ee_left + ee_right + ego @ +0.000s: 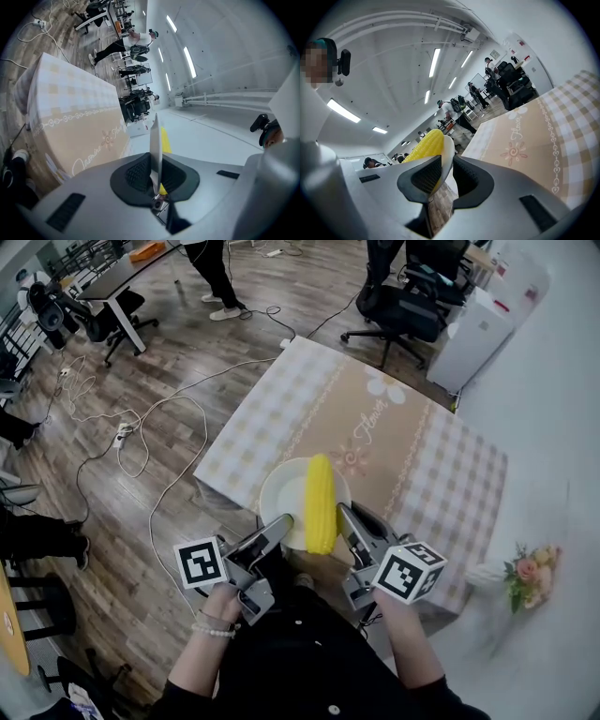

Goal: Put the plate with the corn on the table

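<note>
Gripper jaws are sitting closest to us: we are clamping the left gripper (279, 524) and the right gripper (343, 514) onto opposite sides of the plate (279, 491). On each, the jaws are standing almost closed, pinching the thin rim between the dark pads.

We are carrying one thing in the plate: a single corn (321, 502), lying lengthwise across the middle, between the two grippers. The plate is round, white and shallow; the corn is a bright yellow husked cob with even rows of kernels.

We are holding the plate level over the near edge of the table (473, 486). Its checked beige cloth (412, 451) is showing "Flower" in cursive beside a daisy, and "Jasmine" on the hanging side.
</note>
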